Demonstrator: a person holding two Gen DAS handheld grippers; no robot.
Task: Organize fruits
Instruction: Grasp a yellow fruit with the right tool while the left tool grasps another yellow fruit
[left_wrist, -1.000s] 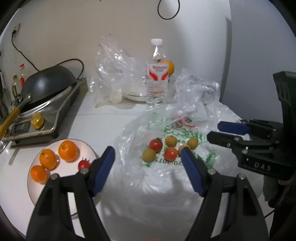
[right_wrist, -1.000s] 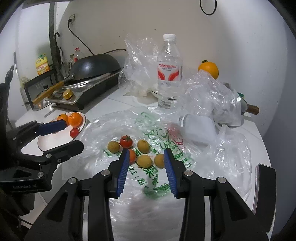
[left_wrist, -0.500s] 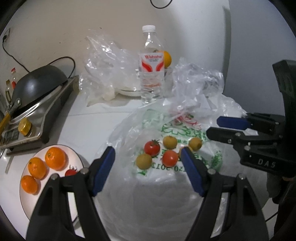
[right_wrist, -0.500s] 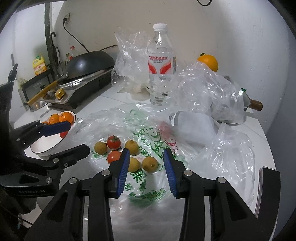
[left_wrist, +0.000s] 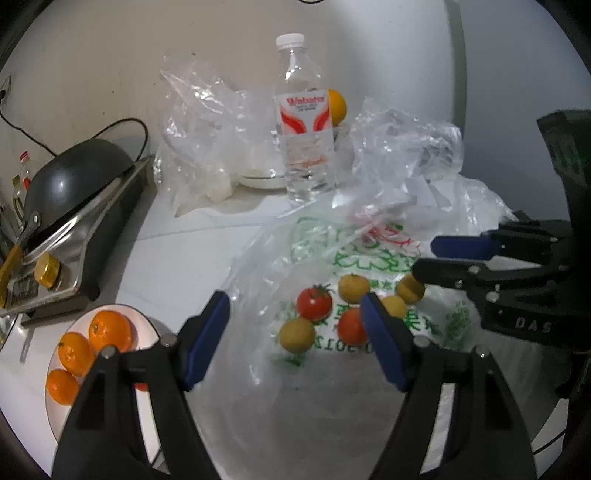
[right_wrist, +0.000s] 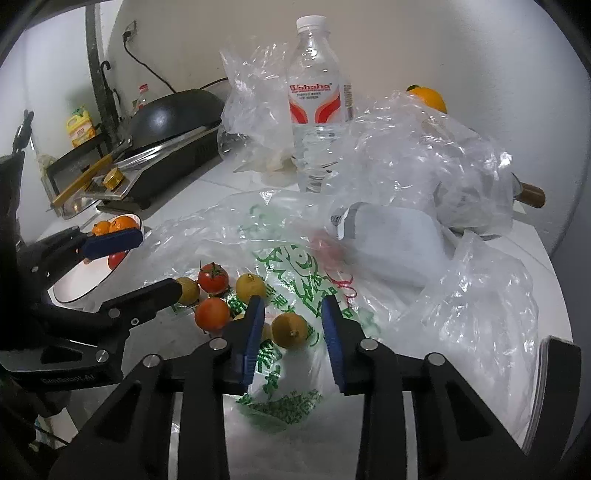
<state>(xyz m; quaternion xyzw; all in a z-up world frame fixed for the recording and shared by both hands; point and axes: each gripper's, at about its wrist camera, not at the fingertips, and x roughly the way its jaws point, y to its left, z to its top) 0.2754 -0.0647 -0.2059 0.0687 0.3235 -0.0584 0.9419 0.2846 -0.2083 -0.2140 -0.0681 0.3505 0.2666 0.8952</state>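
On my far left a wok (left_wrist: 70, 181) sits on a stove (left_wrist: 92, 236), and just in front of it a white plate (left_wrist: 147, 332) holds three oranges (left_wrist: 110, 329) and a bit of red tomato, mostly hidden behind my left tool. My left gripper (left_wrist: 295, 325) hangs with its blue pads well apart, nothing between them but the crinkled plastic below; it touches no fruit. Past it, the printed plastic bag (right_wrist: 295, 266) lies spread on the white counter (left_wrist: 177, 258), and on it sits the little cluster: a stemmed tomato (right_wrist: 213, 277), a second tomato (right_wrist: 211, 313), and several small yellow fruits (right_wrist: 251, 287). One yellow fruit (right_wrist: 289, 329) lies right between the pads of my right gripper (right_wrist: 293, 314). Its jaws have just been closing in and now stand narrow, yet I still see a sliver of gap on each side of the fruit, so they are not pressing on it. Behind the cluster a water bottle (right_wrist: 317, 103) stands upright among clear crumpled bags (right_wrist: 424, 147), with another orange (right_wrist: 428, 98) showing above the bags at the back right.
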